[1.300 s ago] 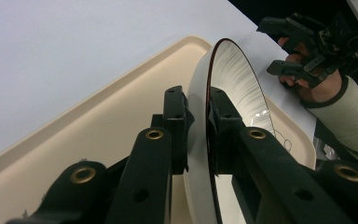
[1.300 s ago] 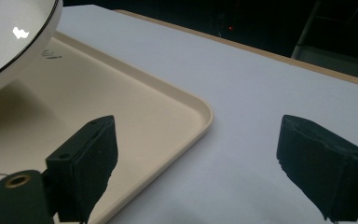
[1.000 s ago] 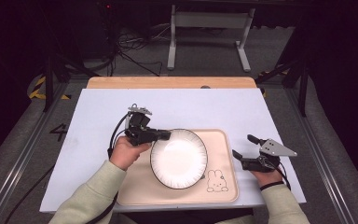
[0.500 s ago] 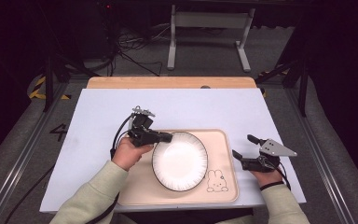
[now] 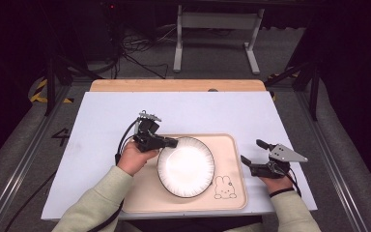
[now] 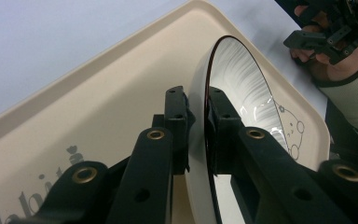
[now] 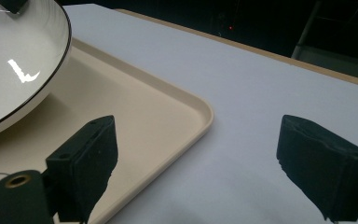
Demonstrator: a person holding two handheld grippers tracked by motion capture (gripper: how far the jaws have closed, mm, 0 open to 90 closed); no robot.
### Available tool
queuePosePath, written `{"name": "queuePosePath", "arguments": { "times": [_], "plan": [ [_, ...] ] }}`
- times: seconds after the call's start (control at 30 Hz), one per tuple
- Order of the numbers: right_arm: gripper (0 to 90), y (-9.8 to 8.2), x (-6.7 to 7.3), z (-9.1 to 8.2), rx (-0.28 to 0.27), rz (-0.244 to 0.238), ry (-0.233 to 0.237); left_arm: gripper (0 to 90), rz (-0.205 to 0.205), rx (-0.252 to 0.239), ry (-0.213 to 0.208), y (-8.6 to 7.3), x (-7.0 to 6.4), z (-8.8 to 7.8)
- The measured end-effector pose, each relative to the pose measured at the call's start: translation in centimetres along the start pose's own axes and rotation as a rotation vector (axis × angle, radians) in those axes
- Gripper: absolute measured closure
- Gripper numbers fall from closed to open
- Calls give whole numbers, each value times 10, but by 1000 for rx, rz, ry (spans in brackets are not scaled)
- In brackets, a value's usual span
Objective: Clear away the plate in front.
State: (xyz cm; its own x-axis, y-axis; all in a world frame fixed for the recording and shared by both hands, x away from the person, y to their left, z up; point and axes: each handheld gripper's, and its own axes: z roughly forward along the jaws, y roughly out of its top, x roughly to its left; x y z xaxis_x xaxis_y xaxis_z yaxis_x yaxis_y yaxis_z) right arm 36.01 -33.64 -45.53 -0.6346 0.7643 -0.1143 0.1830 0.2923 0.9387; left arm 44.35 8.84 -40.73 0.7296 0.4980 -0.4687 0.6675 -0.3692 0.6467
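I see a big white table (image 5: 101,121) with a wooden strip (image 5: 176,85) along its far edge. On the near side of the table sits a cream tray (image 5: 232,145) with a little bunny drawing (image 5: 223,186) in its near right corner. A round white plate (image 5: 186,166) with a thin dark rim is over the left half of the tray, and in the right gripper view its right side looks raised off the tray floor.

My left gripper (image 5: 172,142) is at the far left edge of the plate. Its jaws are squeezed tight on the plate's rim, one jaw on the outside and one on the inside, as the left gripper view shows close up (image 6: 198,128).

My right gripper (image 5: 252,157) is just off the right edge of the tray, above the bare table, apart from the plate. Its jaws stand wide apart and have nothing between them (image 7: 196,154).
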Motion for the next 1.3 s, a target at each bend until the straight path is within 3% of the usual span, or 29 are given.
{"name": "queuePosePath", "arguments": {
  "times": [0.3,0.57,0.73,0.87,1.3],
  "plan": [
    [129,0,0,0,0,-1,0,823,4,12,9,-2,9,5],
    [129,0,0,0,-1,-1,0,827,-17,26,16,-4,19,11],
    [129,0,0,0,0,-1,0,826,-34,24,-7,-5,24,13],
    [129,0,0,0,-1,0,-1,823,-27,42,25,-7,27,18],
    [129,0,0,0,-1,2,-1,786,-30,65,57,-10,32,26]
  ]
}}
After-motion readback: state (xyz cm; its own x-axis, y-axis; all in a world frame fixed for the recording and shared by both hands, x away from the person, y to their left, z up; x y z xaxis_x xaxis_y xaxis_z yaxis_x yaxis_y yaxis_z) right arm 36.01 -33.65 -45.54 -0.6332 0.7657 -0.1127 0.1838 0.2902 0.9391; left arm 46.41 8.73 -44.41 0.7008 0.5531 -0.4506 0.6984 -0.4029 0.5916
